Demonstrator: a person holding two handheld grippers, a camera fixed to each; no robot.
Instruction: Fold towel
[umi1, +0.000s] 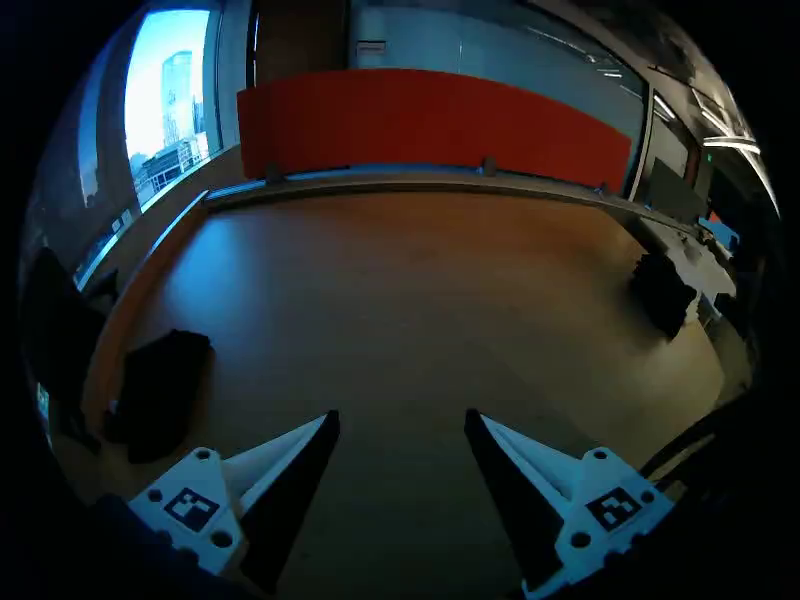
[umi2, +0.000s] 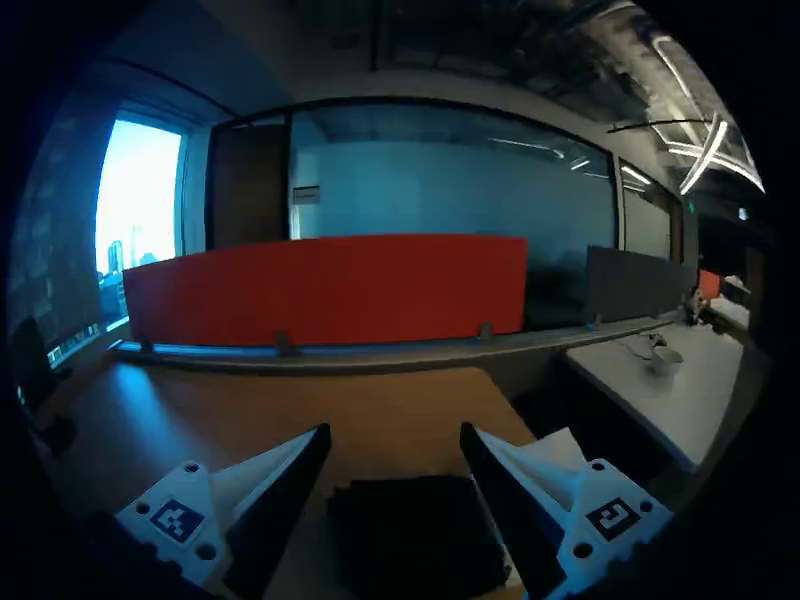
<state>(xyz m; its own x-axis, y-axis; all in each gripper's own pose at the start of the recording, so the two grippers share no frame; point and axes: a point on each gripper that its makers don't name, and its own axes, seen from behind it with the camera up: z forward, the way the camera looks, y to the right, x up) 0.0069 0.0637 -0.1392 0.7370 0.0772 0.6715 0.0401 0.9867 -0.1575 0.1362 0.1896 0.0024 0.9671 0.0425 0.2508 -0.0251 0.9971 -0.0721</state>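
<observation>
In the right gripper view a dark, flat, square-looking towel (umi2: 415, 535) lies on the wooden table (umi2: 300, 410), low in the view between and just below my right gripper (umi2: 394, 428). That gripper's white fingers stand open and hold nothing. In the left gripper view my left gripper (umi1: 401, 414) is open too, hovering over bare wood (umi1: 400, 290) with nothing between its fingers. A dark bundle of cloth-like stuff (umi1: 160, 390) sits at the table's left edge, to the left of the left gripper. The dim light hides any detail of the fabric.
A red partition (umi1: 430, 120) runs along the table's far edge. Another dark bundle (umi1: 660, 290) sits at the right side of the table. A white desk (umi2: 680, 400) with a white cup (umi2: 665, 360) stands to the right. A bright window (umi1: 165, 100) is at the left.
</observation>
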